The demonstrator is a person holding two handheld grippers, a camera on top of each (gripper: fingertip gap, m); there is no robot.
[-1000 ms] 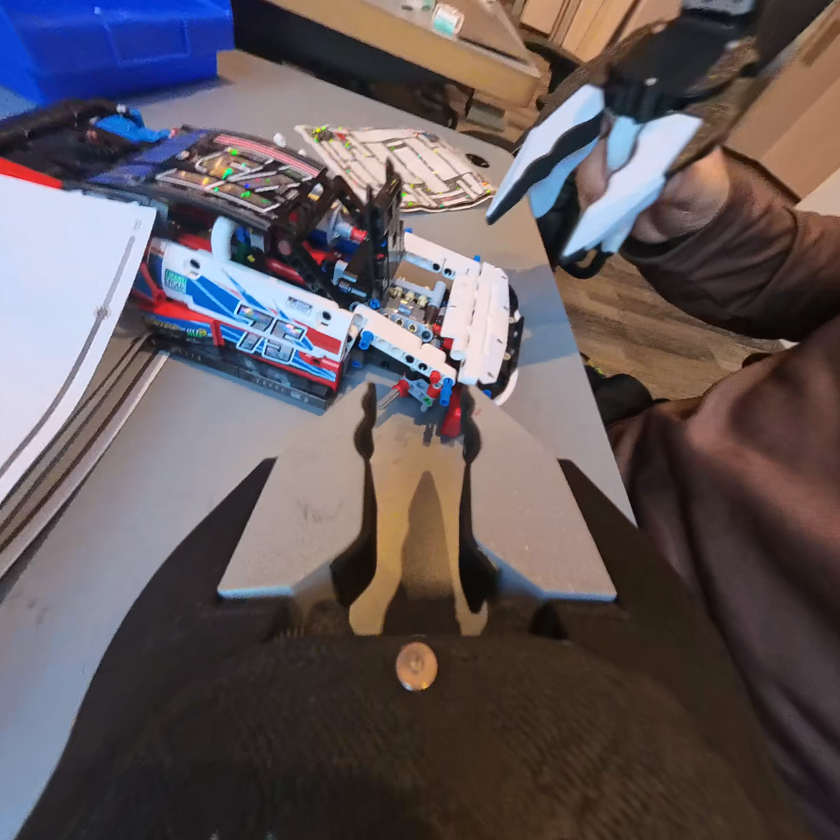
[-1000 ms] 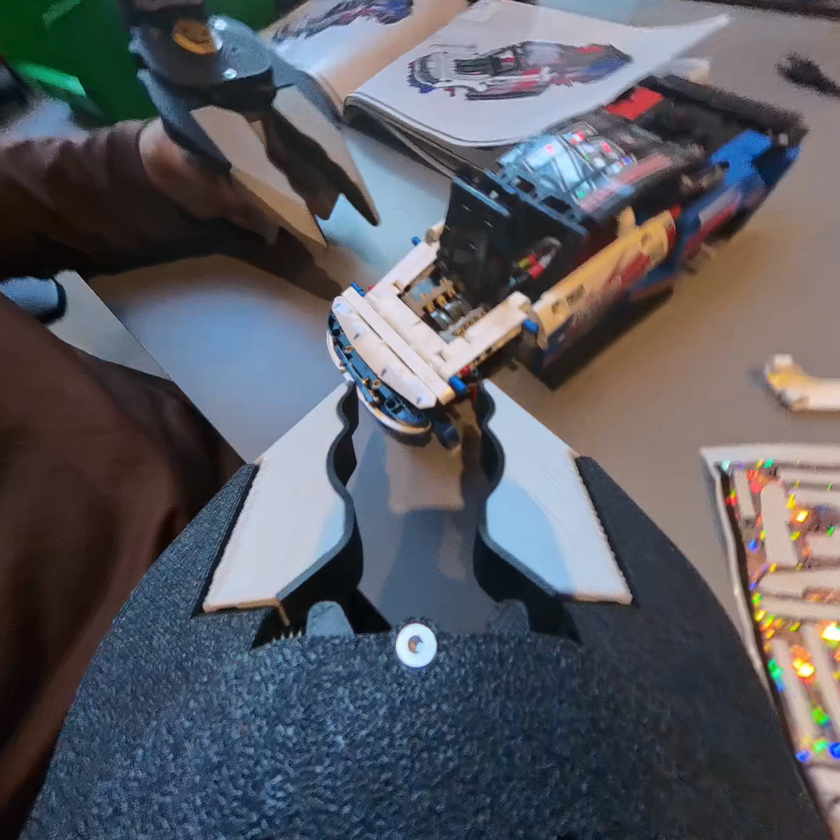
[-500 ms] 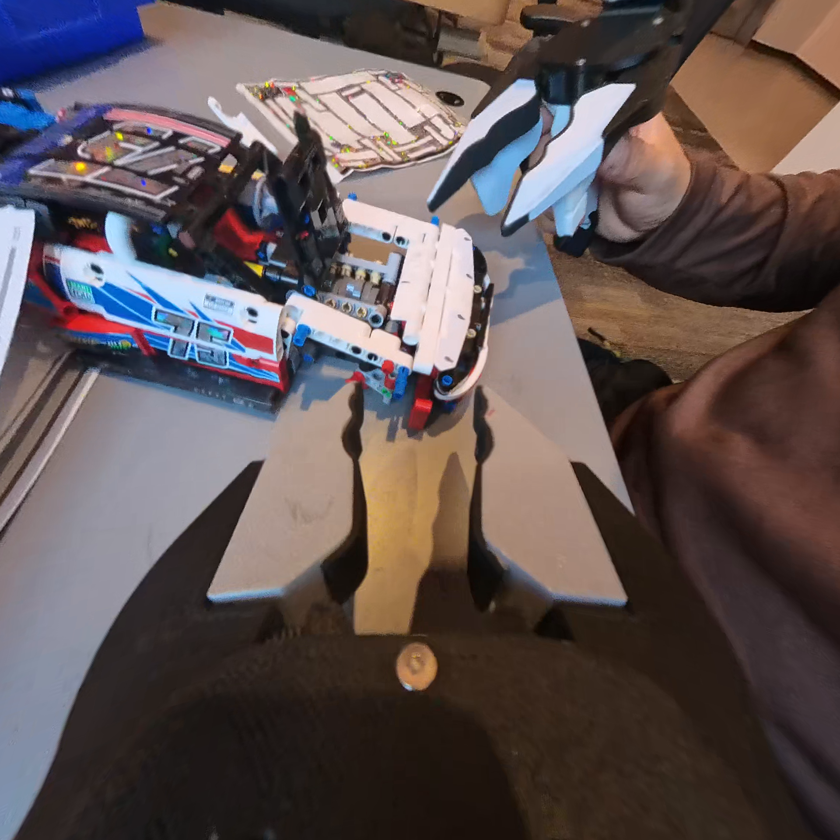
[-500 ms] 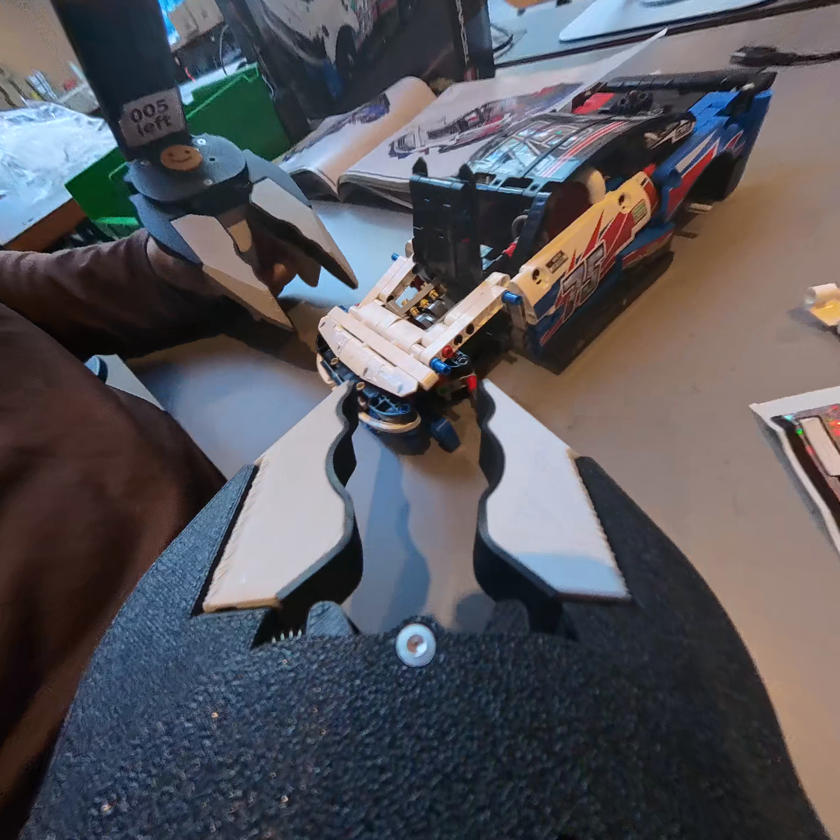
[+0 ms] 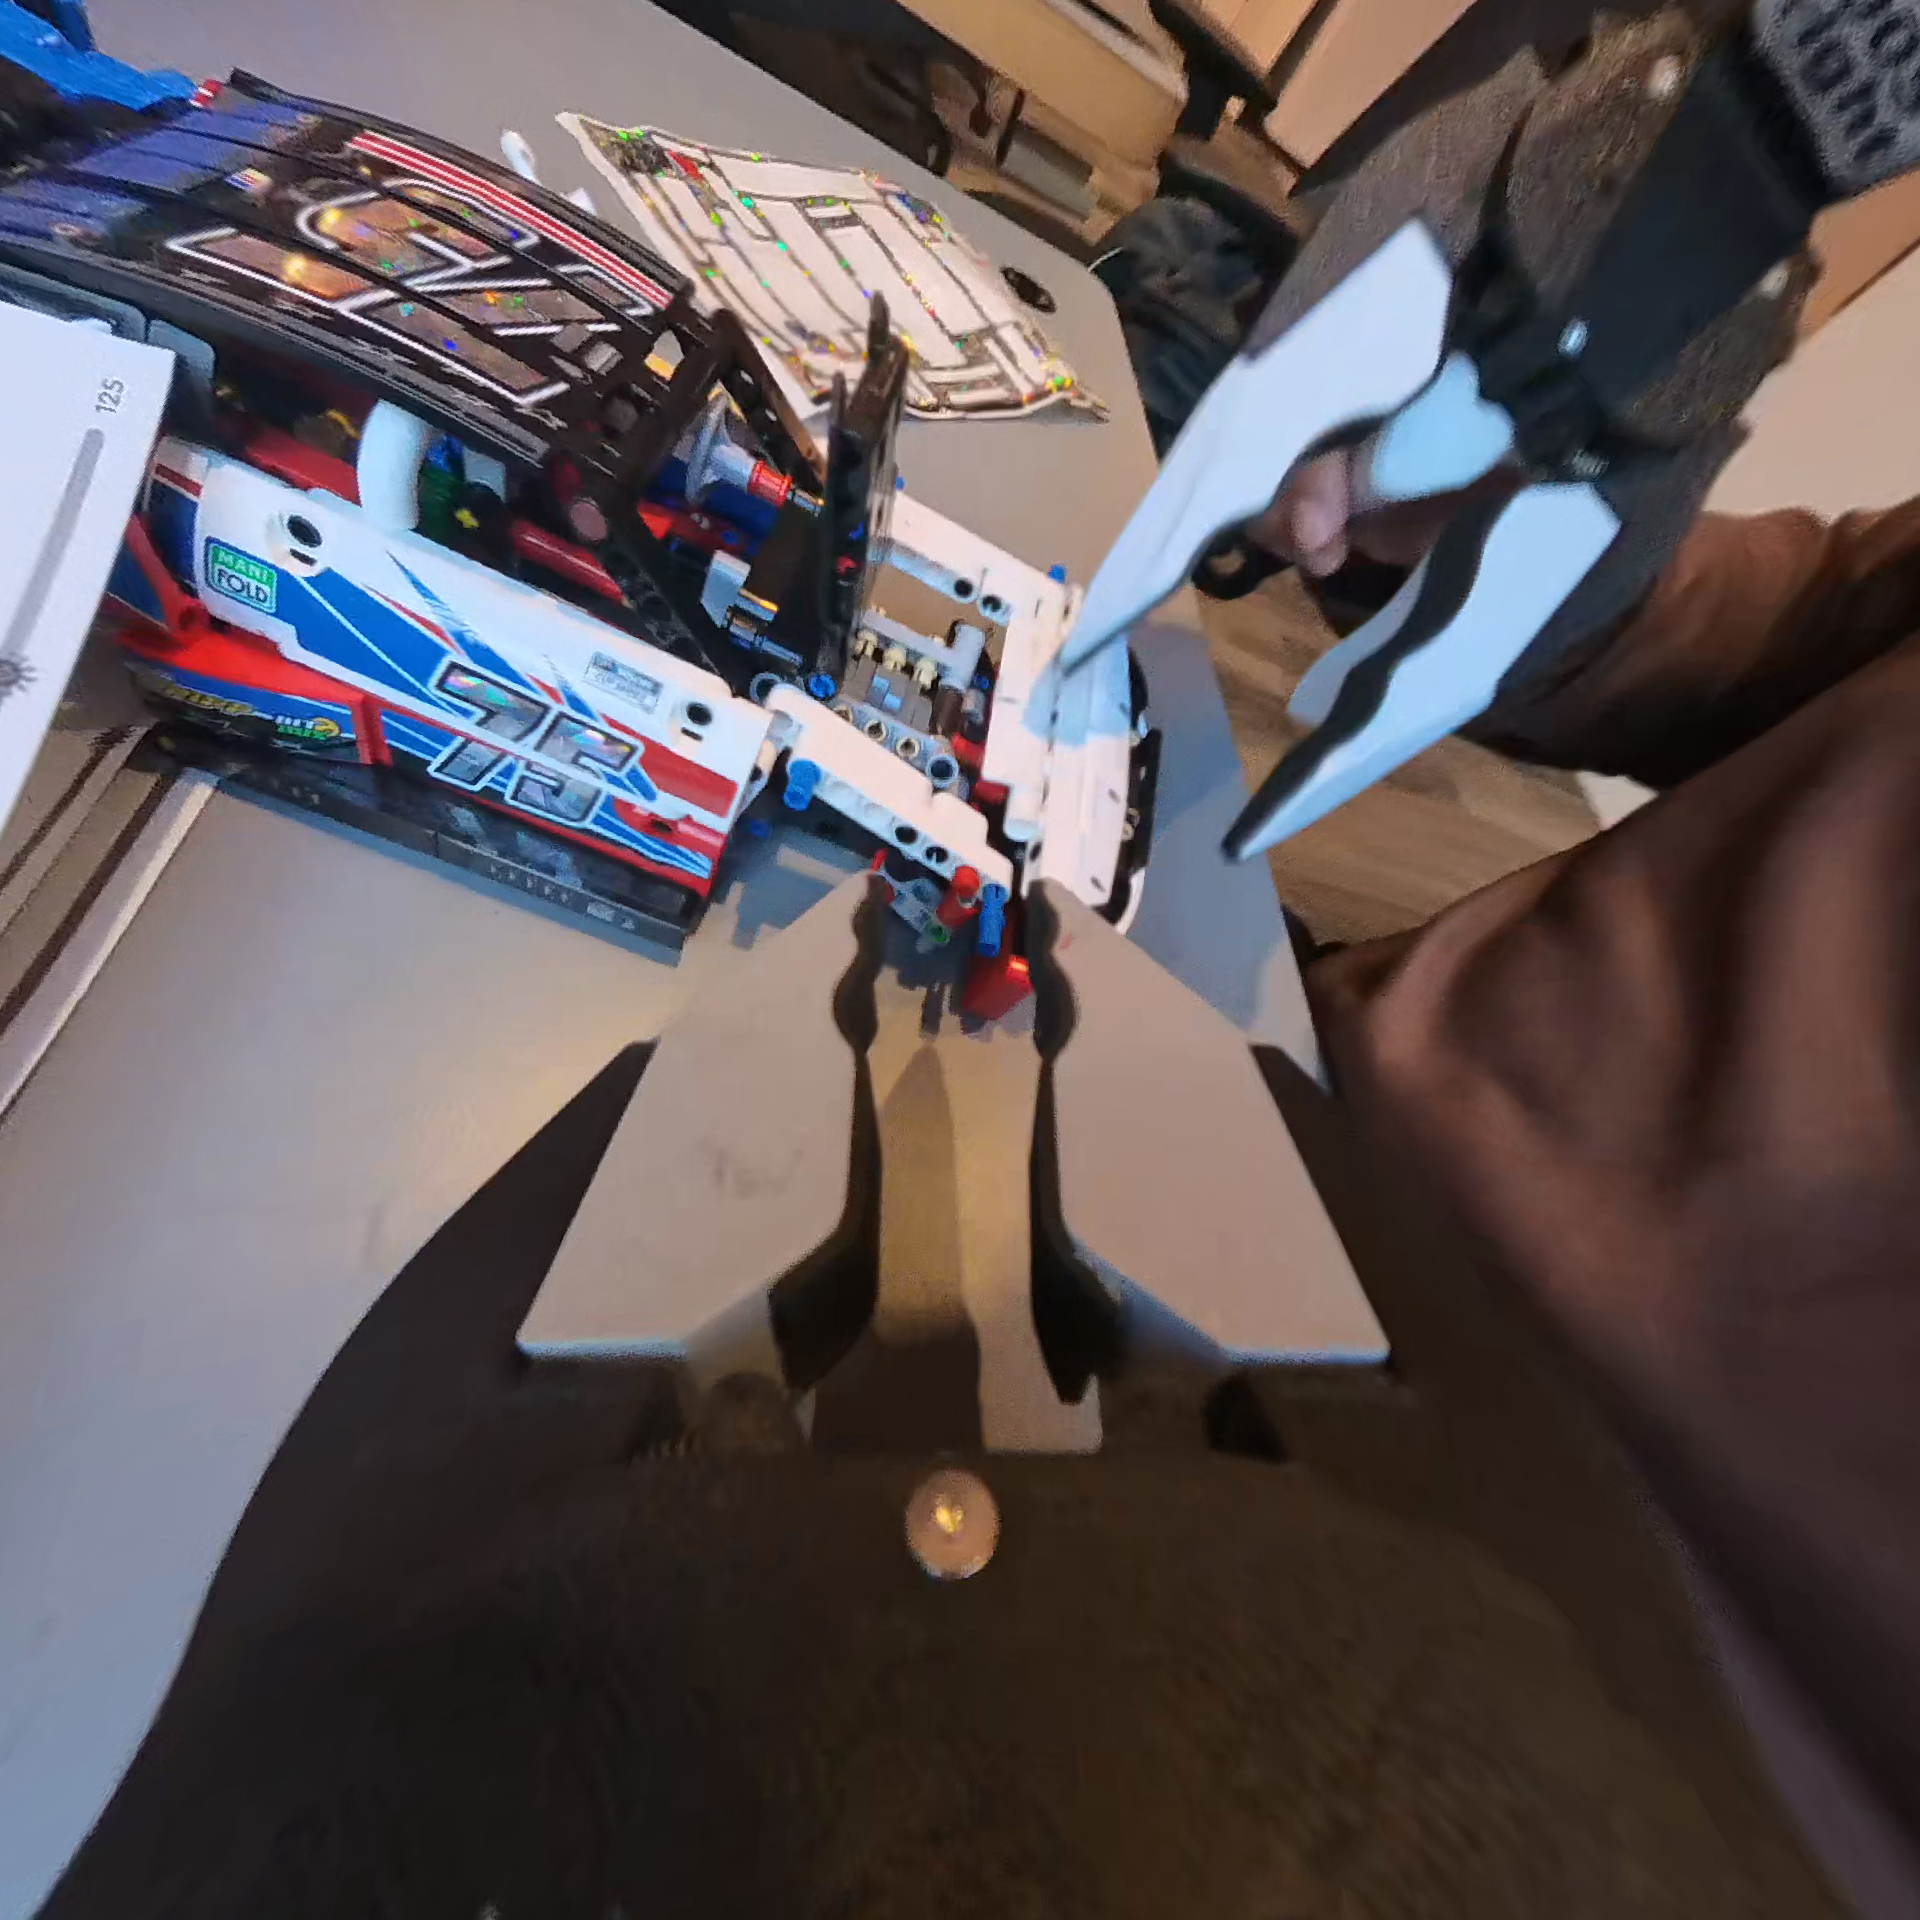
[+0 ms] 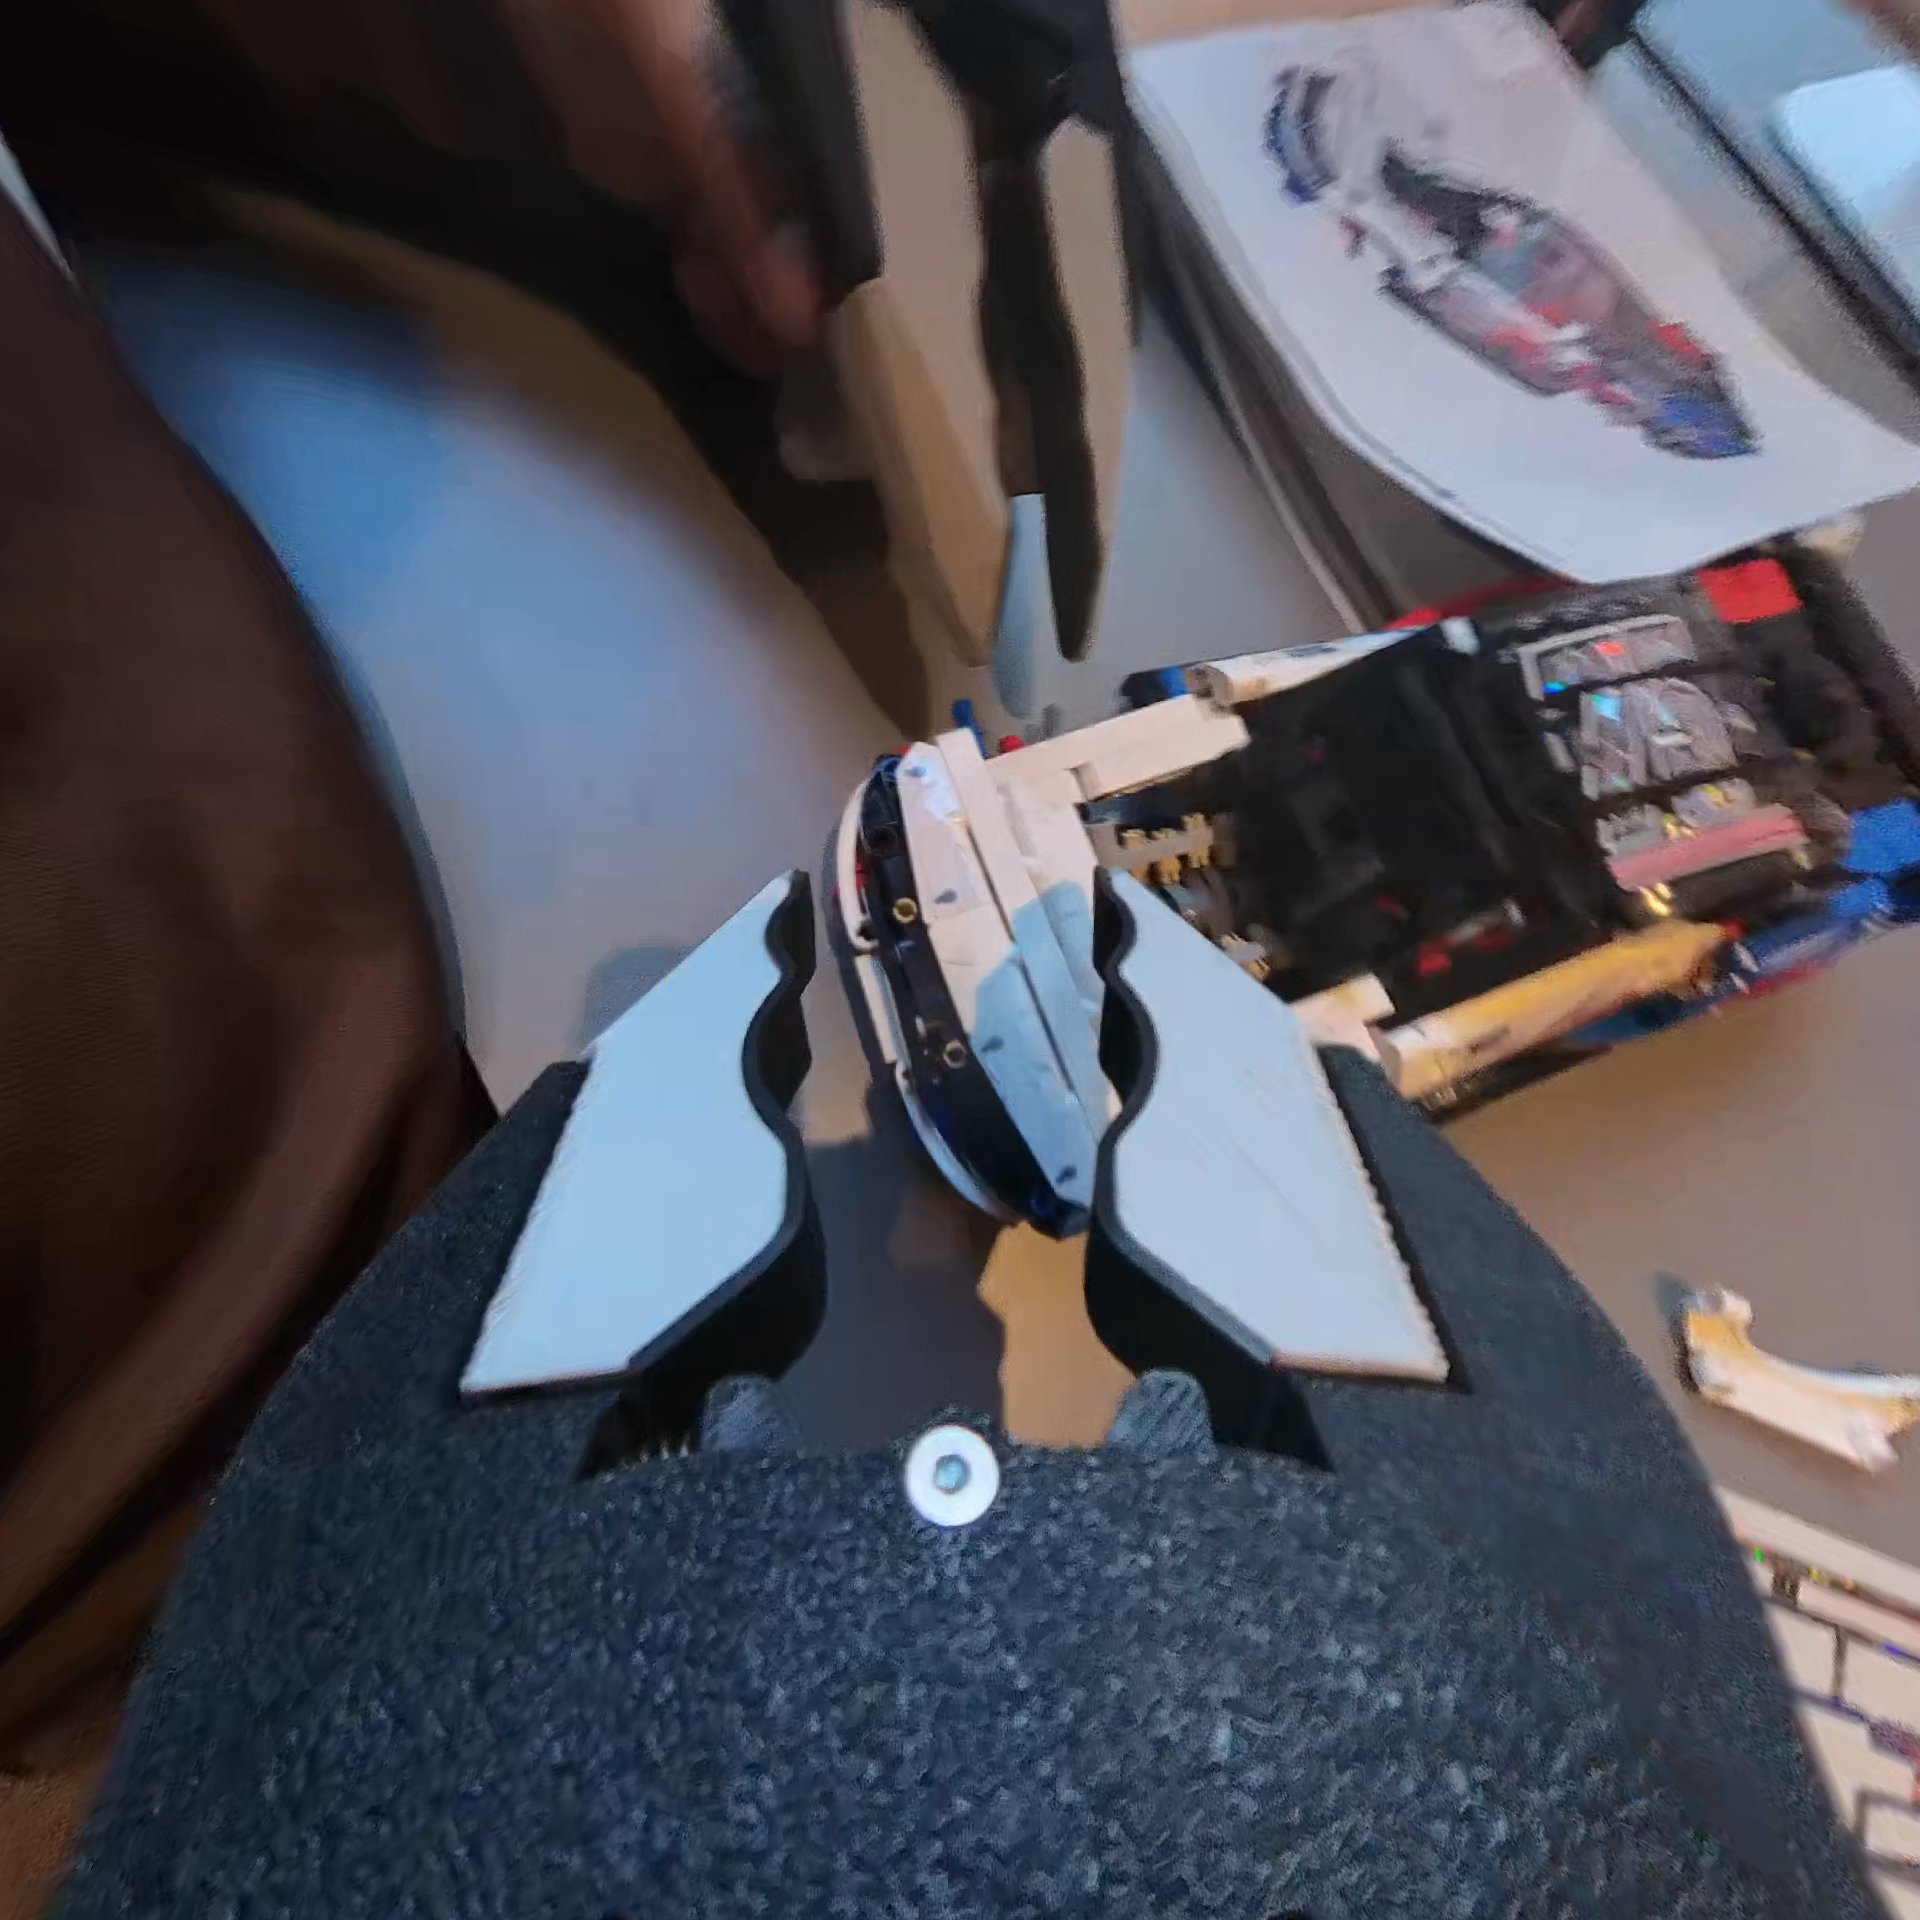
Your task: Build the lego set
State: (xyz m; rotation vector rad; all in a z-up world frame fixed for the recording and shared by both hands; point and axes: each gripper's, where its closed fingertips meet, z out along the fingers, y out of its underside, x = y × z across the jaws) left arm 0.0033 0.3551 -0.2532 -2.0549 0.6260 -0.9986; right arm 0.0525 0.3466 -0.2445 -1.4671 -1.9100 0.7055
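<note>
While both claws gape empty, the white, red and blue lego car (image 5: 457, 665) sits half-built, its nose uncovered.

From the left wrist view I see writing on the car (image 5: 343, 613): a large number decal (image 5: 540, 758) and small sponsor stickers (image 5: 241, 574) on its side. The page (image 5: 62, 540) corner bears a printed figure; I quote none.

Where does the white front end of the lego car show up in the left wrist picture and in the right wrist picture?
Left wrist view: the white front end sits right of centre, just beyond the left tongs.
Right wrist view: the white front end is at centre, between the open fingers of the right tongs.
Shared landmark: the sticker sheet, upper middle in the left view, lower right corner in the right view.
</note>
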